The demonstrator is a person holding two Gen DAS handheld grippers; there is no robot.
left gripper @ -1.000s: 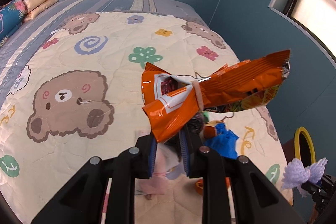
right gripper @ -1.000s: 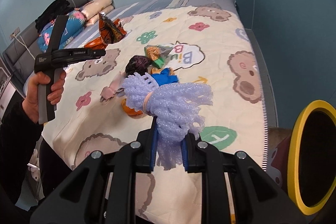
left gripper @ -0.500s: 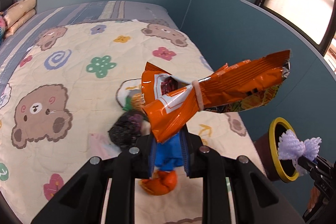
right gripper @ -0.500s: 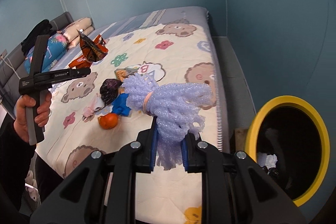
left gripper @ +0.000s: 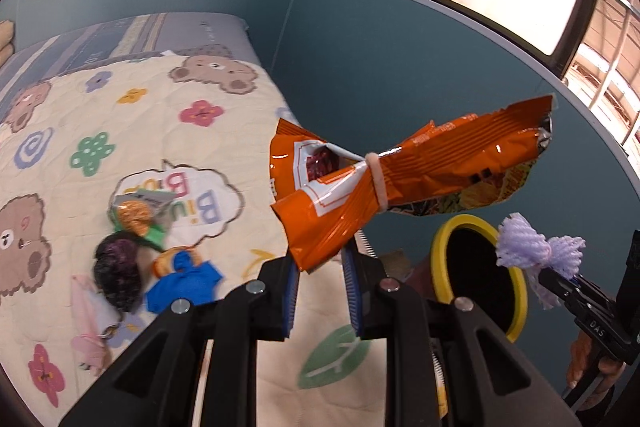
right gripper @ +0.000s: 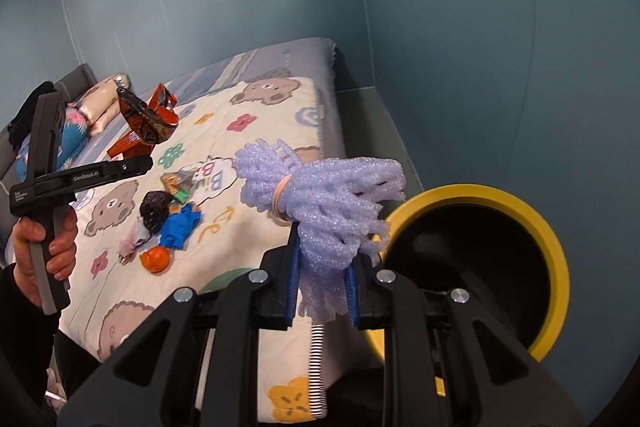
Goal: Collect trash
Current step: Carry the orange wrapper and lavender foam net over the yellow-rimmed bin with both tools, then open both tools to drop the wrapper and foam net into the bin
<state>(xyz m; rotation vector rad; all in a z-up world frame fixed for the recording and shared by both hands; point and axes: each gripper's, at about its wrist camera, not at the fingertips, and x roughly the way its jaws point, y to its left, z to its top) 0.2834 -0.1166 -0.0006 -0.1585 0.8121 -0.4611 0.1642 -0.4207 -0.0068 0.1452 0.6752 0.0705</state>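
A: Left tool (left gripper: 320, 267) — what's in it?

B: Orange snack bag (left gripper: 404, 175), crumpled, cinched at its middle by a pale rubber band (left gripper: 378, 183). Foil lining shows at the torn end. The blue pads pinch its lower corner; the bag stands up and slants right, held in the air above the edge of the bed (left gripper: 132, 95). Print on the bag too small to read.

A: Right tool (right gripper: 322, 291)?

B: Closed on a bundle of lilac foam netting (right gripper: 320, 199), tied with a peach-coloured band. It hangs beside the rim of the yellow-rimmed bin (right gripper: 548, 227), which stands on the floor by the bed; in the left wrist view the bundle sits in front of the bin's dark opening.

A: Any readable writing?

B: Quilt has a speech bubble reading "Biu Biu" (left gripper: 200, 203). The left tool's side carries small white lettering, not legible.

A: What lies on the quilt?

B: A cluster near the bubble: green-and-orange wrapper (left gripper: 138, 215), dark purple crumpled wad (left gripper: 118, 267), blue scrap (left gripper: 182, 287), pink piece (left gripper: 90, 323), and a small orange ball (right gripper: 156, 259).

A: Hand pose?

B: Left hand (right gripper: 52, 247) grips the handle upright, tool levelled across the bed. Right hand barely visible at the frame edge.
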